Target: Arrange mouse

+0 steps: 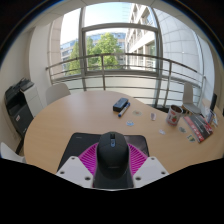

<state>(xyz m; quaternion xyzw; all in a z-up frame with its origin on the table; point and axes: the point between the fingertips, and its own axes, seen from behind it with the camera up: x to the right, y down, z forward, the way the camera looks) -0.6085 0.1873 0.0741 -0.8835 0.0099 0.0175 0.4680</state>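
A black computer mouse (112,152) sits between my gripper's (112,165) two fingers, its sides against the magenta pads (92,157) on either side. The fingers are closed on it. Under and behind it lies a dark mouse mat (80,144) on the round wooden table (75,115). I cannot tell whether the mouse is lifted or resting on the mat.
A small dark box (121,104) lies at the table's middle. At the right are a cup (174,114), magazines (198,126) and small items. Chairs (58,92) stand round the table, a black printer (18,101) at the left, big windows beyond.
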